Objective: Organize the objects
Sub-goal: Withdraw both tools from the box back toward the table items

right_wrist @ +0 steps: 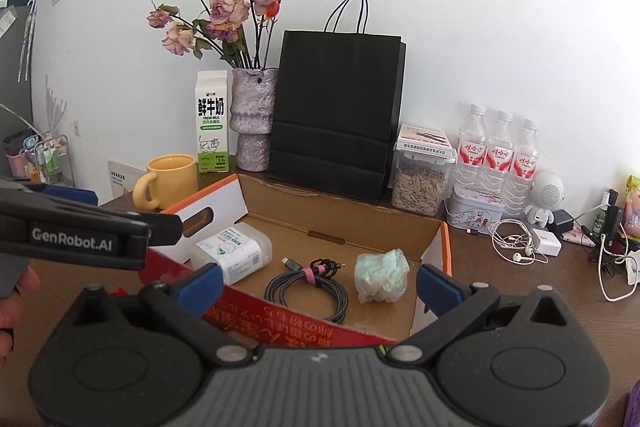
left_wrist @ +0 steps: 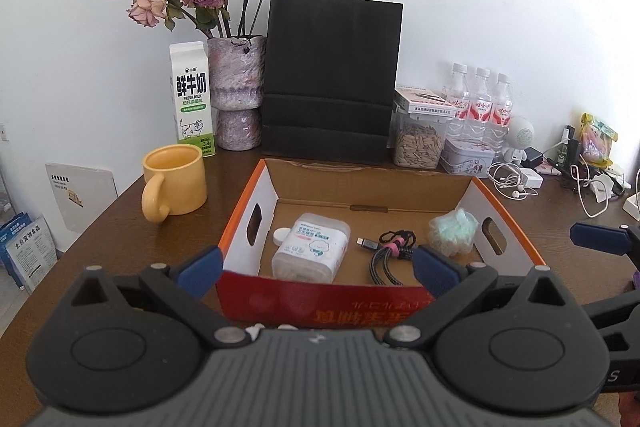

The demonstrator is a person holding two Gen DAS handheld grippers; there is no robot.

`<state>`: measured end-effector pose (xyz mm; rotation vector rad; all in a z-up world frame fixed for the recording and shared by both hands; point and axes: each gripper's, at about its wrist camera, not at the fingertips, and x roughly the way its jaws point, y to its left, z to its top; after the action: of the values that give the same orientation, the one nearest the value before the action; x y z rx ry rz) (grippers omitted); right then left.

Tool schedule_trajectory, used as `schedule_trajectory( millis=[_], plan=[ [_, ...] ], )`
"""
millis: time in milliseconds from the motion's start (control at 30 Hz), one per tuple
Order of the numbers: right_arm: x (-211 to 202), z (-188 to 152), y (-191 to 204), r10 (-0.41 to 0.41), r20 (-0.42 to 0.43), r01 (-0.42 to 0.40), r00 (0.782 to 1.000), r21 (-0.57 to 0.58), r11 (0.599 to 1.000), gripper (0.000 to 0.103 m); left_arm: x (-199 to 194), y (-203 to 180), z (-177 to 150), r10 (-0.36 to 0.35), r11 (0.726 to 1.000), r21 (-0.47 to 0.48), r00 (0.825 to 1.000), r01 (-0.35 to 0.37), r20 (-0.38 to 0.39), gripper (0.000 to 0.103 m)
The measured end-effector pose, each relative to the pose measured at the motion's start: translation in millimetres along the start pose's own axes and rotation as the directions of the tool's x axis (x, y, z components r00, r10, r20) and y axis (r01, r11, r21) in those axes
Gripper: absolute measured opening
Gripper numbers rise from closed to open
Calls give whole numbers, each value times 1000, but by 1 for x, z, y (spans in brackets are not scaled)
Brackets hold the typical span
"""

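Note:
An open cardboard box (left_wrist: 248, 219) (right_wrist: 434, 247) with orange-red outer walls sits on the brown table. Inside lie a white wipes pack (left_wrist: 310, 247) (right_wrist: 230, 251), a coiled braided cable (left_wrist: 390, 255) (right_wrist: 308, 287) and a crumpled pale-green plastic bag (left_wrist: 454, 229) (right_wrist: 382, 275). My left gripper (left_wrist: 318, 267) hovers open just before the box's near wall, nothing between its blue pads. My right gripper (right_wrist: 320, 285) is open too, over the box's near right corner, empty. The left gripper's body (right_wrist: 80, 227) shows at the left of the right wrist view.
Behind the box stand a yellow mug (left_wrist: 176, 181), milk carton (left_wrist: 192, 99), vase of dried roses (left_wrist: 238, 95), black paper bag (left_wrist: 330, 79), seed jar (left_wrist: 418, 139), tin (left_wrist: 466, 155) and three water bottles (left_wrist: 480, 99). White earphones (right_wrist: 516, 239), chargers and cables clutter the right side.

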<state>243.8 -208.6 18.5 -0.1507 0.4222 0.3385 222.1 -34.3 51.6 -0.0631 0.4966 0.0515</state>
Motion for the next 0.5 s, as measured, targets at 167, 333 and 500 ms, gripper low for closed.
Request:
schedule_trajectory(
  millis=[167,333,500],
  plan=[
    [-28,-15,4,1,-7,-1,1000,1,1000,103,-22,3,-18,7,1000,-3,1000,-7,-20,103],
    [-47,-33,10,-1,-30,1,1000,10,1000,103,-38,8,-35,14,1000,-6,999,-15,-39,103],
    [-60,-53,17,0,-66,1,998,13,1000,103,-50,14,-52,23,1000,-5,998,-23,-62,103]
  ],
)
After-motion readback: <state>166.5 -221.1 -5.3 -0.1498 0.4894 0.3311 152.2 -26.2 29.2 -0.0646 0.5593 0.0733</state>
